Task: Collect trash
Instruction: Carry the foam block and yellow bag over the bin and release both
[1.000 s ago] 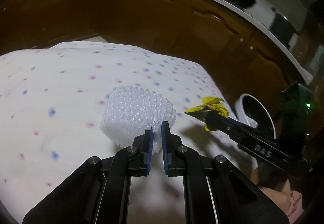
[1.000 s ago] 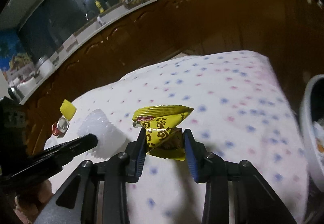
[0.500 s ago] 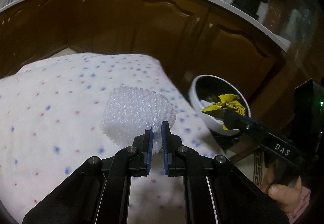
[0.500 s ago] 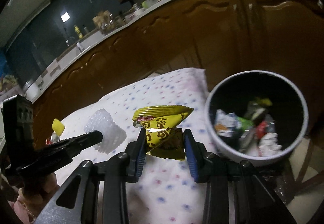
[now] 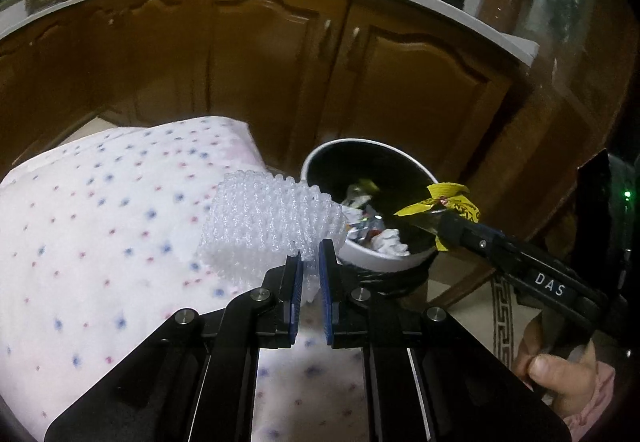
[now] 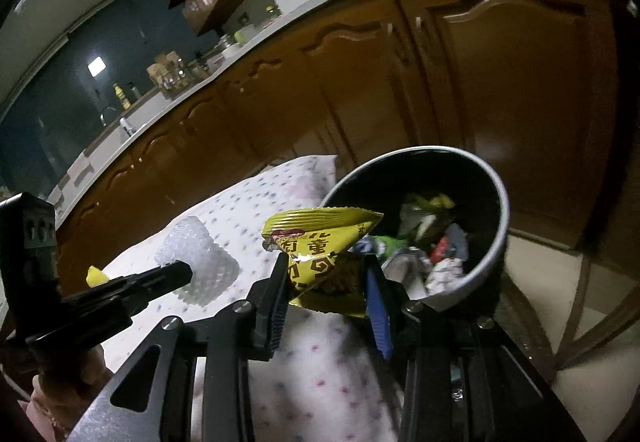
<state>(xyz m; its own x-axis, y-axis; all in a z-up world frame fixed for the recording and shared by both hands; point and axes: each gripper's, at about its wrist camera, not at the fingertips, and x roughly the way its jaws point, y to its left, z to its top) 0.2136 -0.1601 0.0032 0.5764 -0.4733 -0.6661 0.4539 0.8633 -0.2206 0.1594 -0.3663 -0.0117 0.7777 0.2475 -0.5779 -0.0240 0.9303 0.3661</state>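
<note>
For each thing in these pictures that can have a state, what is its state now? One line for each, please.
Left tongs: shut, pinching the edge of the white foam net.
White foam net: held up, uncrushed.
Right tongs: shut on the yellow snack wrapper.
Yellow snack wrapper: crumpled, held beside the bin's rim.
Trash bin: uncovered, partly filled with trash.
Cabinet doors: closed.
Dotted cloth: spread flat.

black left gripper [image 5: 308, 270] with blue ribbed pads and silver screws; black right gripper [image 6: 326, 278], white "das" lettering on its side; pink sleeve [image 5: 596, 406]
</note>
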